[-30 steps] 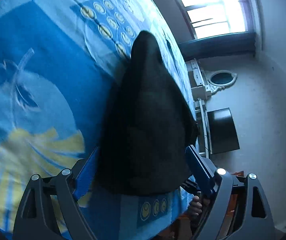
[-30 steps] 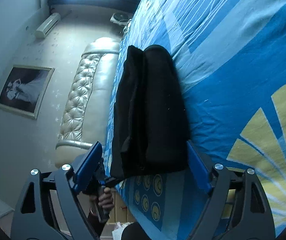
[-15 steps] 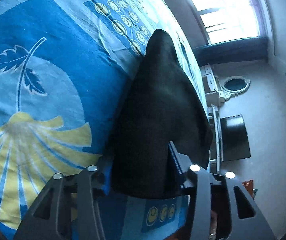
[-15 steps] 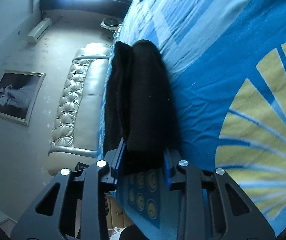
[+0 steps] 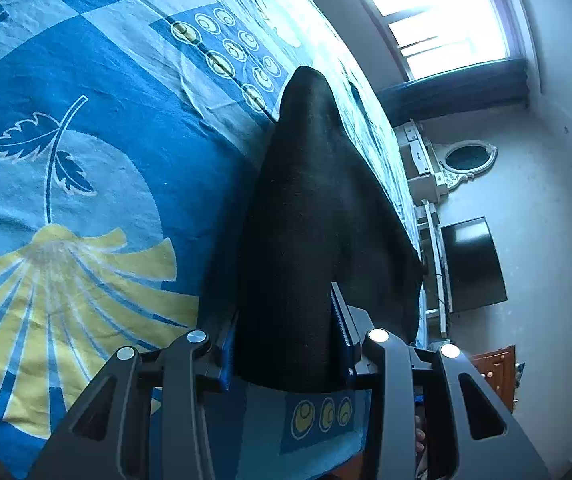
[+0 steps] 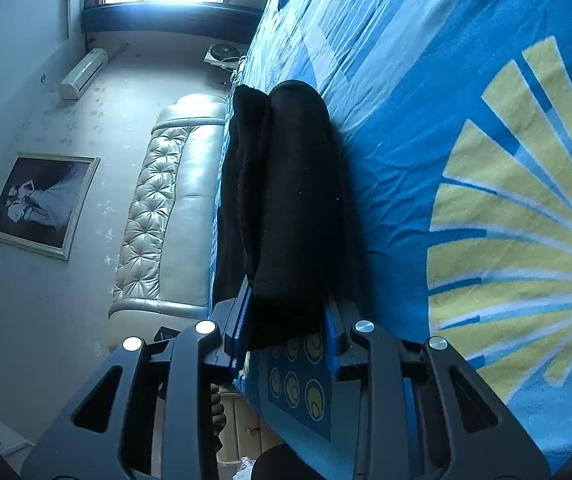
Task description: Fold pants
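Left gripper [image 5: 286, 356]: its blue pads are pinching the near edge of the black pants [image 5: 317, 216], cloth bunching thickly between them.
Pants: they are lying as a long, dark, already-doubled bundle along the edge of the bed [image 5: 86, 184], running away toward the window [image 5: 437, 16].
Right gripper [image 6: 287, 320]: its fingers are closing on the other near corner of the pants [image 6: 286, 184], where two stacked layers are showing.
Handling: the fabric is looking soft, thick and limp, light enough to lift, I'd judge, but sagging wherever it is not held; the near corners, through all layers, are seeming the sensible hold.
Change: a second ago both sets of fingers were standing wide on either side of the cloth; now both are clamping it, and each camera is sitting closer in.
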